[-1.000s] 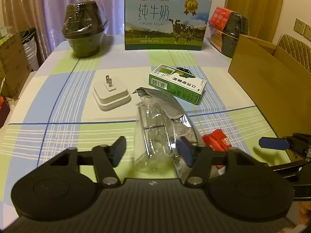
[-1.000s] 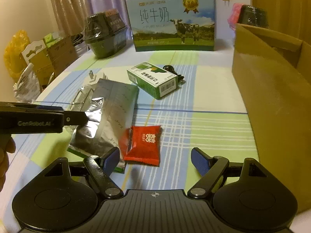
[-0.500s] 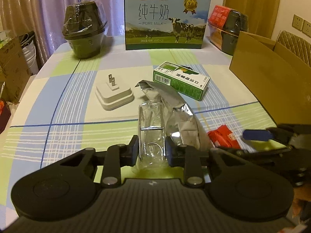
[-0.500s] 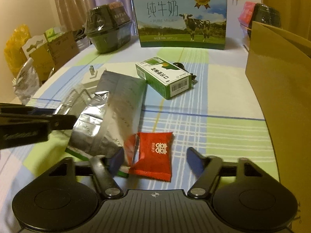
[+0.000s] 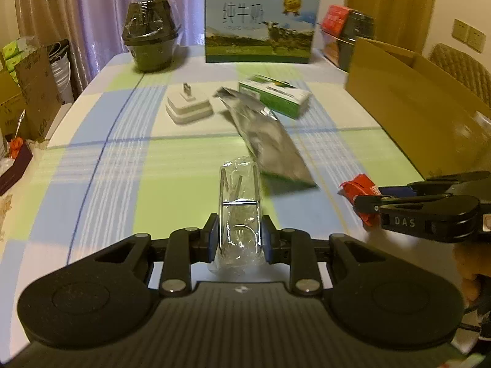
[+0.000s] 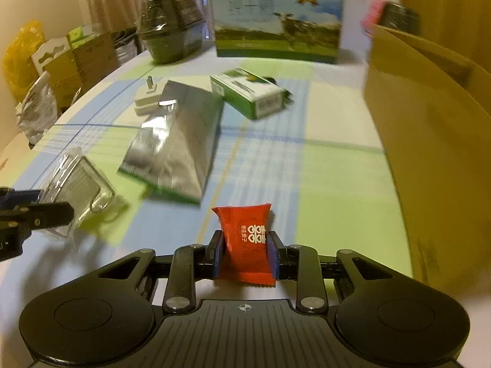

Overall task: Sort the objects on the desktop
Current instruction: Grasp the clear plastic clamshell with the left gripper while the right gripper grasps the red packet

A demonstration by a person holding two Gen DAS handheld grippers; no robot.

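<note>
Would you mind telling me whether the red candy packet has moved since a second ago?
Yes. The red candy packet, then flat beside the silver foil bag, is now clamped in the right hand-held gripper, apart from it.

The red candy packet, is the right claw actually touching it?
Touching. In the right wrist view, the right claw has both pads pressed against the sides of the red candy packet, with no gap showing.
</note>
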